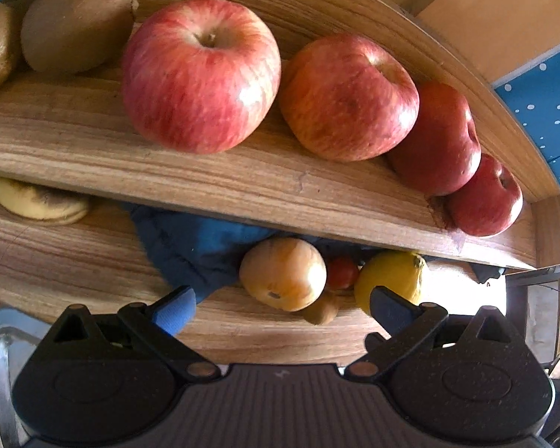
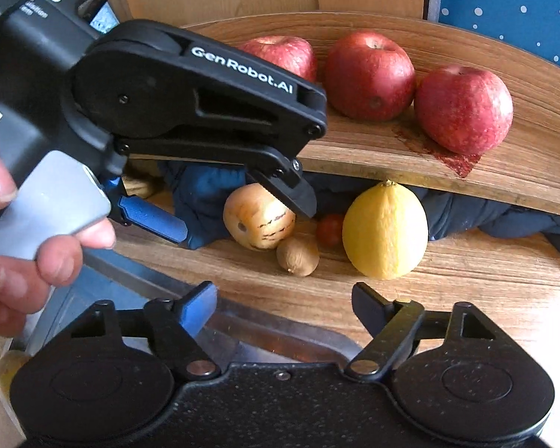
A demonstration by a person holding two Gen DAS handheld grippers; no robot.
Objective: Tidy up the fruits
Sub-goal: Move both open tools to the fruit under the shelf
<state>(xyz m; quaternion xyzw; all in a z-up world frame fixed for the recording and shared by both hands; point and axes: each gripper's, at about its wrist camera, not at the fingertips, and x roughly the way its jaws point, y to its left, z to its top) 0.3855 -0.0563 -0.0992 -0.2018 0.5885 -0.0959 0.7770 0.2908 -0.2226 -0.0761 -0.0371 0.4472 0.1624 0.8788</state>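
Your left gripper (image 2: 242,220) is wide and empty by the striped fruit (image 2: 259,216); a nudge risks rolling it into the lemon (image 2: 386,229); right gripper (image 2: 283,302) wide, empty

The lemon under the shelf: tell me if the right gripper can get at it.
Probably yes: the right gripper is open, the lemon sits ahead on bare wood, and only the shelf edge overhangs it.

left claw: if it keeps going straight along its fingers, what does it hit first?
Most likely the pale striped fruit, which sits between the open fingers of the left claw on the lower shelf. The blue cloth lies just left of that line. Depth is hard to judge here.
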